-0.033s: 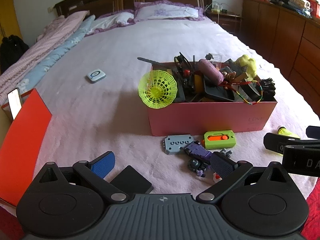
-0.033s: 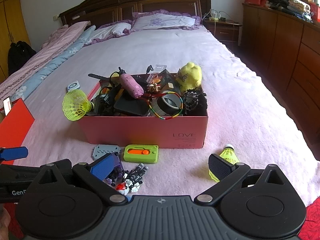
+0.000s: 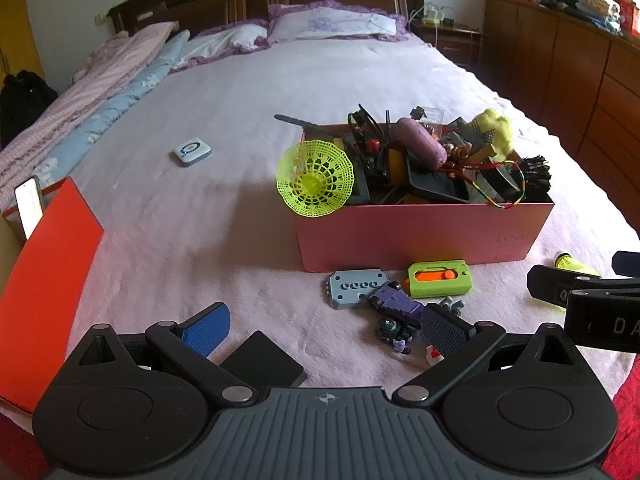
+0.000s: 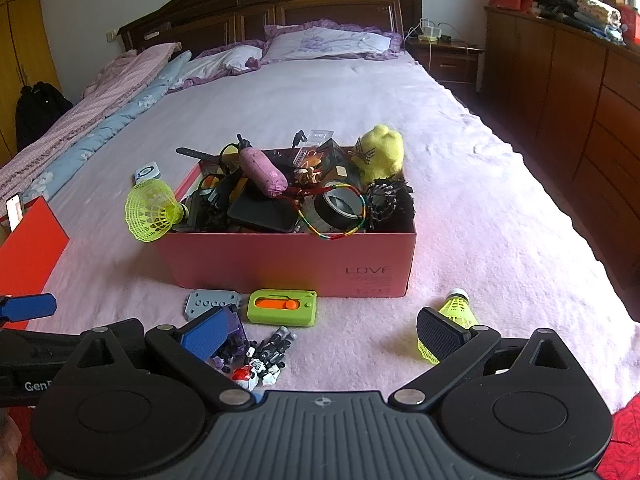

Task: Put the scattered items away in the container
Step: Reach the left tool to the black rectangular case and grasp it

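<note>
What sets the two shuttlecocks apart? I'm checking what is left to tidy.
The shuttlecock at the box sits perched at the left end of the pink box, off the bed; the loose shuttlecock lies on the bedspread, right of the box. The first has its skirt flaring outward past the box's end; the second lies partly hidden behind a finger of the right tool. Both are neon yellow-green with mesh skirts.

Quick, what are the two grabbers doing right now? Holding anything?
Left gripper: open, holding nothing, low over the bed.
Right gripper: open, holding nothing; a yellow shuttlecock lies by one finger.
</note>
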Motion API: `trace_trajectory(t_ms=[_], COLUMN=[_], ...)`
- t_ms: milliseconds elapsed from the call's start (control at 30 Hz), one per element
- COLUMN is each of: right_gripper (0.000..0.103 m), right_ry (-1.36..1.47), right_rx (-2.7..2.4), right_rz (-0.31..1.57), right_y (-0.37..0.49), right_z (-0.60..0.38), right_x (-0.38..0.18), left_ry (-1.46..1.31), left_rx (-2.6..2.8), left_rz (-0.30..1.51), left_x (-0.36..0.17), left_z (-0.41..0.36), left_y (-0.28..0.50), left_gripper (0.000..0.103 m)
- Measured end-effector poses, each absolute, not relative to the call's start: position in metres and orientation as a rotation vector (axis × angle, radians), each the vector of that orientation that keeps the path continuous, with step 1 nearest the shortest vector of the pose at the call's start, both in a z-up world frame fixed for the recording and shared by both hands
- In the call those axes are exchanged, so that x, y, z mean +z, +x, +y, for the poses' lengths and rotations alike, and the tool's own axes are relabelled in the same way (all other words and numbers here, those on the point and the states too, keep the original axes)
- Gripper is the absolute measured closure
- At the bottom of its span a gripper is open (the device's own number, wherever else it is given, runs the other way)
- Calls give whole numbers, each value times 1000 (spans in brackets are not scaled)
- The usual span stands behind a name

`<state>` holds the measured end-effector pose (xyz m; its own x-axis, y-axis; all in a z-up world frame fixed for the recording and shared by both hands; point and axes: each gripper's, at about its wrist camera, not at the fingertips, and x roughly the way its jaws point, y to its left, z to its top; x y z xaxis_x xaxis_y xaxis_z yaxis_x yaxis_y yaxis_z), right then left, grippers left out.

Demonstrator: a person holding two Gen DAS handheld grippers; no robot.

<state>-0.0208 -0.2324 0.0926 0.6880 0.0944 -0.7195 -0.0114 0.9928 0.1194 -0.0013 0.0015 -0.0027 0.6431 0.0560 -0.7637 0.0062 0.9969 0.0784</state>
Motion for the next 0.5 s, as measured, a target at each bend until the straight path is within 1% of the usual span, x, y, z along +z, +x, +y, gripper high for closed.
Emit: trace_trajectory(t_ms=[167, 500], right_gripper=[1, 1], right_ry=[103, 99], right_rx=[58, 70], right_rz=[817, 854], right_y=[-21, -26], right_z=[-230, -235], right_x=[93, 66], left_ry=[92, 127], left_rx=[23, 19], left_rz=[884, 919], left_x=[-12, -36], left_z=[7, 19], left_y=[-6, -18], left_gripper=[0, 0])
